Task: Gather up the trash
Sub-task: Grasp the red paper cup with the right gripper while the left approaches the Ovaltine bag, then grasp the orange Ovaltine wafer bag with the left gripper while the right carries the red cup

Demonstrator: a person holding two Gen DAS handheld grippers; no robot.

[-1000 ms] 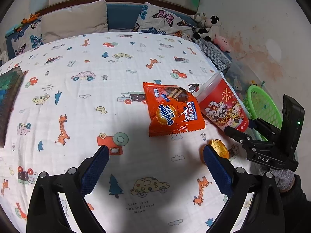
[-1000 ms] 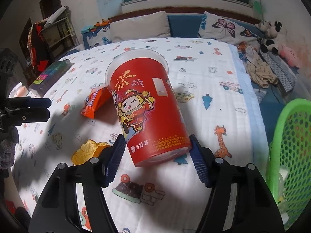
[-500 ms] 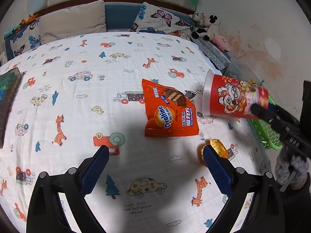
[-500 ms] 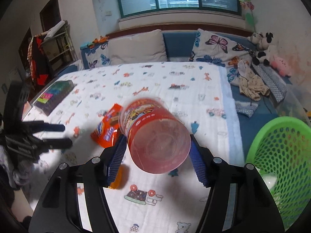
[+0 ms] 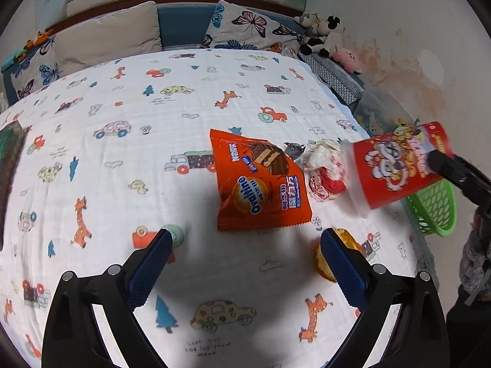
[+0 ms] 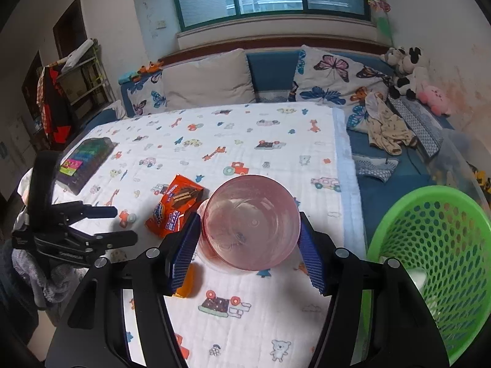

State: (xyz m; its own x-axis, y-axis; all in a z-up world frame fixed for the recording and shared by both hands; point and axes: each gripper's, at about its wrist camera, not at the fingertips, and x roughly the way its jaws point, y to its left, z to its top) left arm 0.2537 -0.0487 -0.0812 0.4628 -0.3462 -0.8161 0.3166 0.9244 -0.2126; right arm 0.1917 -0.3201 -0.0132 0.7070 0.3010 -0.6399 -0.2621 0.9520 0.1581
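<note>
Red cup (image 6: 251, 224) clamped in right tongs (image 6: 250, 251), tipped sideways; left tongs (image 5: 245, 270) apart, empty

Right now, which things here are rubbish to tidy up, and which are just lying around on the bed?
For the job:
red cup, held tipped in the right gripper
crumpled paper by the cup's mouth
orange snack wrapper
small orange wrapper
green basket

Just lying about:
pillows
soft toys
clothes
dark tray
</note>
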